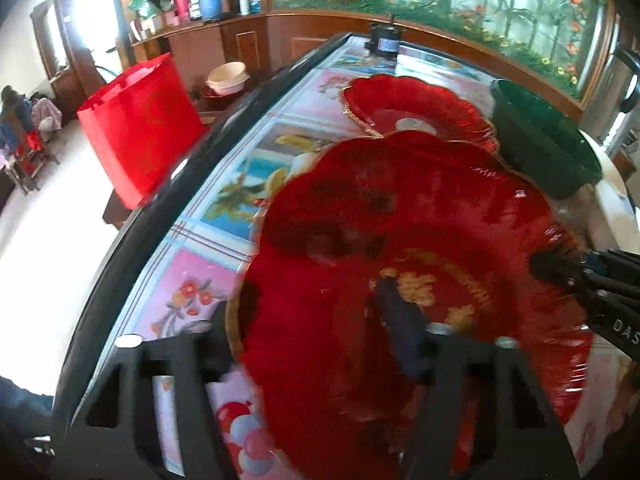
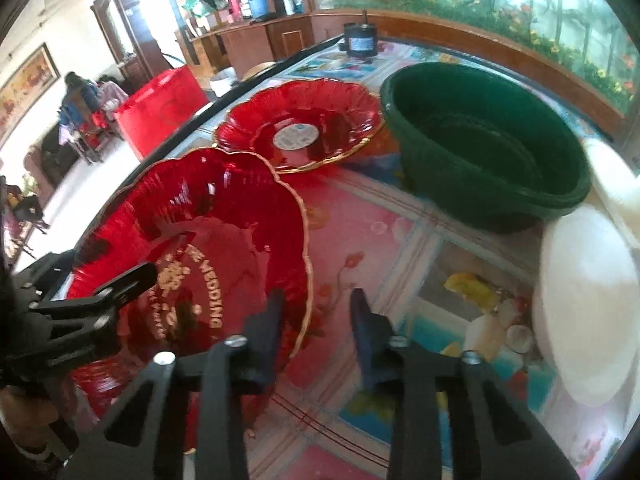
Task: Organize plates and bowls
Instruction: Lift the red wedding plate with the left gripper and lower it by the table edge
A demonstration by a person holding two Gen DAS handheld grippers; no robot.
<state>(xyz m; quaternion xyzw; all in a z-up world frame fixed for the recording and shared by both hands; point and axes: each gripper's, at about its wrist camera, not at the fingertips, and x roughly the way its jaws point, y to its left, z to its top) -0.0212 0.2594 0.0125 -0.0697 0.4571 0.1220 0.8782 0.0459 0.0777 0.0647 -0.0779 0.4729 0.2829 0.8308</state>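
Observation:
A red glass plate (image 1: 400, 208) (image 2: 224, 216) with a gold rim and gold lettering lies on the flowered tablecloth (image 2: 400, 240), close in front of both grippers. My left gripper (image 1: 316, 296) (image 2: 120, 296) straddles its left rim, one finger under the edge and one inside the plate, with a wide gap between them. My right gripper (image 2: 316, 300) (image 1: 560, 280) has its fingers drawn close on the plate's right rim. A second red plate (image 2: 304, 120) (image 1: 416, 108) with a white sticker sits just behind. Beside that plate stands a dark green bowl (image 2: 480, 140) (image 1: 544, 140).
White bowls (image 2: 584, 320) lie at the right edge of the table. A black jar (image 2: 360, 40) stands at the far end. The table's dark edge (image 1: 160, 216) runs along the left, with a red bag (image 1: 140, 128) on the floor beyond. A person sits far off at the left.

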